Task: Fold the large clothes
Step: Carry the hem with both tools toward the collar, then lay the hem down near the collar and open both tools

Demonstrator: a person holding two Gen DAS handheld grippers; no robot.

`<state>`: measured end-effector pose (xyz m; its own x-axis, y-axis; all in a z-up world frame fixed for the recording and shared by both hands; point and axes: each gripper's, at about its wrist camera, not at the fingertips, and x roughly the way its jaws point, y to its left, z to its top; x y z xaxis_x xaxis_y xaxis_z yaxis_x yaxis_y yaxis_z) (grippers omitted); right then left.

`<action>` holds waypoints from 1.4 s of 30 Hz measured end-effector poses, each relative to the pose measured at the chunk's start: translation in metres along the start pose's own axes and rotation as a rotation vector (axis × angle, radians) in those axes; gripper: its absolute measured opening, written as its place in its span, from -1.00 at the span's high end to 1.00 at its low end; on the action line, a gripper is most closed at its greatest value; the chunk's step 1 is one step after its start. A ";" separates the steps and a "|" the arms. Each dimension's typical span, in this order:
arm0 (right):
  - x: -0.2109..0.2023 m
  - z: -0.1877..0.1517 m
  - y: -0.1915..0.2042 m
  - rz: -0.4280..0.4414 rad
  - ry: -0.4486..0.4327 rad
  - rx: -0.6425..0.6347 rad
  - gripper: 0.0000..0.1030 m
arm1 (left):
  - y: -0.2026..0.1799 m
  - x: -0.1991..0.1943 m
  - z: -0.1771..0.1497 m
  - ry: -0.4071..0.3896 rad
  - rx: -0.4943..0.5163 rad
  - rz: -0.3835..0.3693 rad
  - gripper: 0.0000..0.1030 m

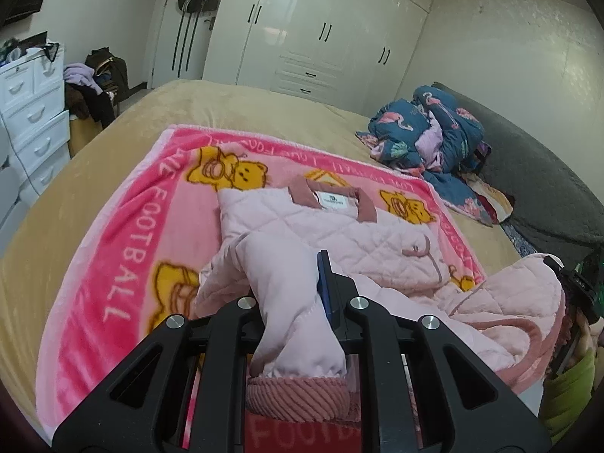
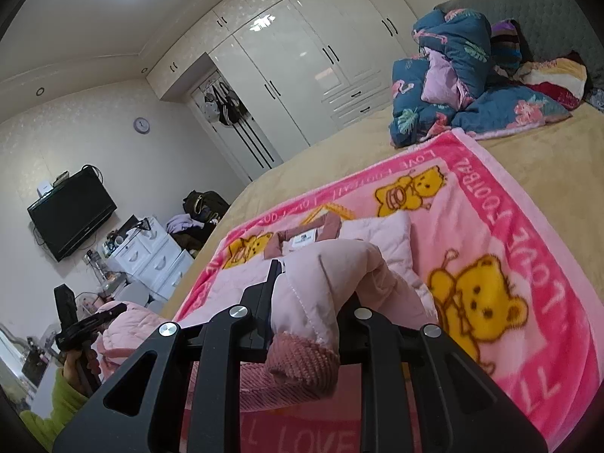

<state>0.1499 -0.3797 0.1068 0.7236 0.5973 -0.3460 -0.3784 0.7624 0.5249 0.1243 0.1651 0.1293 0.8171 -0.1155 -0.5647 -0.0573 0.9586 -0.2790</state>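
Pink quilted jacket: lies collar-up on a pink bear-print blanket, both sleeves lifted off it.
Left gripper: jaws clamped on one sleeve, ribbed cuff hanging toward the camera.
Right gripper: jaws clamped on the other sleeve (cuff drooping too).
Bed: tan cover bare beyond the blanket's far edge.
Flamingo-print duvet: bundled by the grey headboard, well apart from the jacket.

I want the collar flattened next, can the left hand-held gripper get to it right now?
Probably not yet: the left hand-held gripper is shut on a jacket sleeve, though the collar lies uncovered ahead.
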 end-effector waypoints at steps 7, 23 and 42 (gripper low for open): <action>0.019 0.024 0.004 -0.013 -0.007 -0.017 0.63 | 0.004 0.013 0.019 -0.014 -0.006 0.026 0.84; 0.078 0.058 -0.011 -0.054 0.021 0.005 0.63 | 0.014 0.061 0.048 -0.005 0.014 0.105 0.83; 0.205 0.087 -0.059 -0.123 0.145 0.074 0.57 | 0.053 0.178 0.067 0.121 -0.017 0.190 0.78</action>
<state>0.3702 -0.3237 0.0726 0.6687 0.5347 -0.5166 -0.2449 0.8145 0.5260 0.3048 0.2125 0.0658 0.7160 0.0355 -0.6972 -0.2142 0.9617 -0.1710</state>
